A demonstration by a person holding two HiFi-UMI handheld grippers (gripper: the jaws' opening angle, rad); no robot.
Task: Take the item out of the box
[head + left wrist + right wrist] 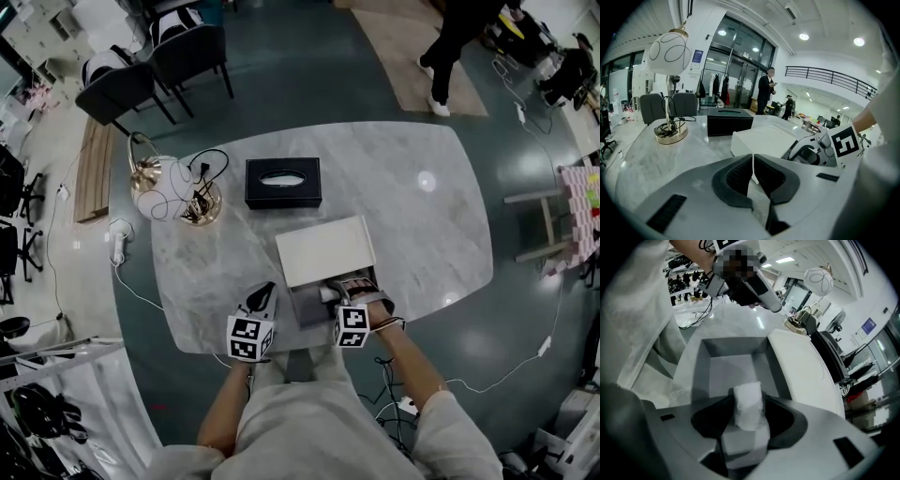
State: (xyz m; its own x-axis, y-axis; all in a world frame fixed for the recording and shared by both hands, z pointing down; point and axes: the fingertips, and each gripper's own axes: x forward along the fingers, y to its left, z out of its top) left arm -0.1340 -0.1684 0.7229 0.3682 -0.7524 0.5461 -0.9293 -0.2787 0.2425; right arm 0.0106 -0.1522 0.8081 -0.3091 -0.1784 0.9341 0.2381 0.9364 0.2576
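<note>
My right claw (749, 419) is clamped on the one white item (749, 398), a foam-like block, I think. The item sits low inside the walls of the single open grey box (705, 350), whose one lid (801, 371) lies alongside. The lift-out is in hand, so next I'd raise it straight up, clear of the rim. My left claw (753, 174) is pinched together on nothing.

An open office: glass doors (740, 65), mezzanine railing (834, 77), chairs (187, 56).
</note>
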